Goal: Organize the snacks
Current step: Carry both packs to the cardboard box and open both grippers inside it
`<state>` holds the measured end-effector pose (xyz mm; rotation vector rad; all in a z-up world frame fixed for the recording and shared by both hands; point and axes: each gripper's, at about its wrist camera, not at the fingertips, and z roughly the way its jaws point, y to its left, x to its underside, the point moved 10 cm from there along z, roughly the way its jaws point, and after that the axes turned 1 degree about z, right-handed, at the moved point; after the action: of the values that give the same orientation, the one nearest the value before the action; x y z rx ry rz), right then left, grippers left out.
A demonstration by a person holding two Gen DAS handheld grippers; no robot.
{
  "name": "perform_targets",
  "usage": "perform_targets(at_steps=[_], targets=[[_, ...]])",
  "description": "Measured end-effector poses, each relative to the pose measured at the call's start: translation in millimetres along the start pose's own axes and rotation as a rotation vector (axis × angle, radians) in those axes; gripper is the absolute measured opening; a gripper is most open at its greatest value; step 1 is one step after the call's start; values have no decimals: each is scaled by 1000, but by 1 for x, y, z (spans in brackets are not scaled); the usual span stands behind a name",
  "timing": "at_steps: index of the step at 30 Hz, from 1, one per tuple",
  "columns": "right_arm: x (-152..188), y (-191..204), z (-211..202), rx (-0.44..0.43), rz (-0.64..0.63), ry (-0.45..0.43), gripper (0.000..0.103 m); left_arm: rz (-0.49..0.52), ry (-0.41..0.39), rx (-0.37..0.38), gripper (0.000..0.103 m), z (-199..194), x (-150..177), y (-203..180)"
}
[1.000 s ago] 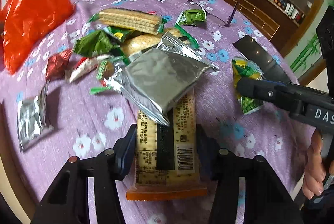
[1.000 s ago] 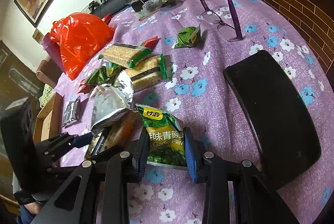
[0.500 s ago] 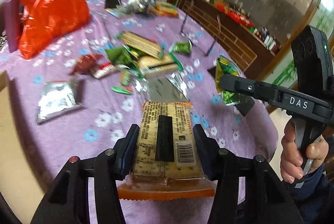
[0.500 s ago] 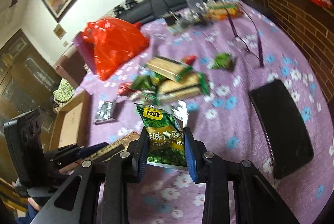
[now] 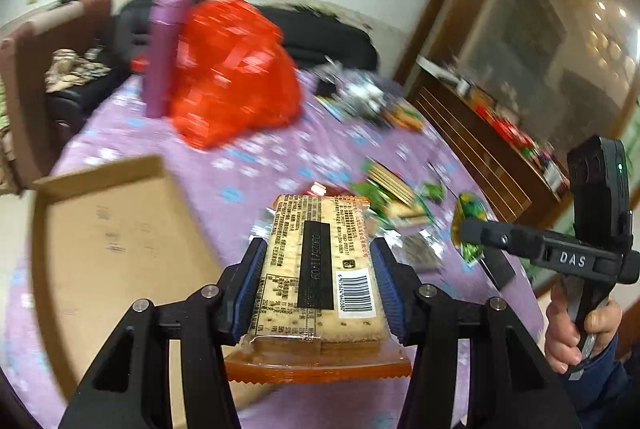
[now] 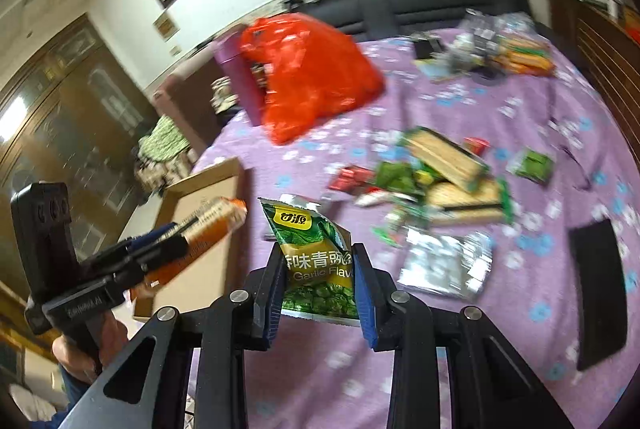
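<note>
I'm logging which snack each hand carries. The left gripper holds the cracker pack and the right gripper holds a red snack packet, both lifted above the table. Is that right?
Not quite. The packet in the right gripper is green, a garlic-flavour green pea packet, as the right wrist view shows. The rest stands: the left gripper holds the cracker pack, and both are lifted above the table.

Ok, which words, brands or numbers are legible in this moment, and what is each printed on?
"DAS": on the right gripper's body.
"Garlic Flav", cut off, under partly hidden Chinese characters: green pea packet in that gripper.
Barcode, digits and fine print: cracker pack in the left gripper, too small to read.
Cardboard box marks: blurred.
</note>
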<state>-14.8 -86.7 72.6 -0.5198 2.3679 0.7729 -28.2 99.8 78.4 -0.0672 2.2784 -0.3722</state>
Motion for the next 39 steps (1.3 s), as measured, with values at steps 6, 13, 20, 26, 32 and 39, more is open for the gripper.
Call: perform_targets(at_steps=[6, 13, 20, 26, 32, 39], targets=[[-21, 67, 48, -67, -73, 63, 34, -74, -80, -118, 52, -41, -27, 80], [-35, 129, 144, -125, -97, 180, 35, -177, -54, -244, 52, -30, -34, 176], [-27, 160, 245, -116, -83, 314, 35, -244, 43, -309, 52, 14, -17, 227], [-35, 164, 294, -91, -59, 340, 35, -265, 92, -330, 52, 35, -5, 243], [-36, 165, 314, -81, -56, 352, 35, -288, 107, -324, 52, 39, 1, 251], [-33, 163, 322, -71, -50, 357, 36, -296, 107, -324, 52, 42, 2, 253]])
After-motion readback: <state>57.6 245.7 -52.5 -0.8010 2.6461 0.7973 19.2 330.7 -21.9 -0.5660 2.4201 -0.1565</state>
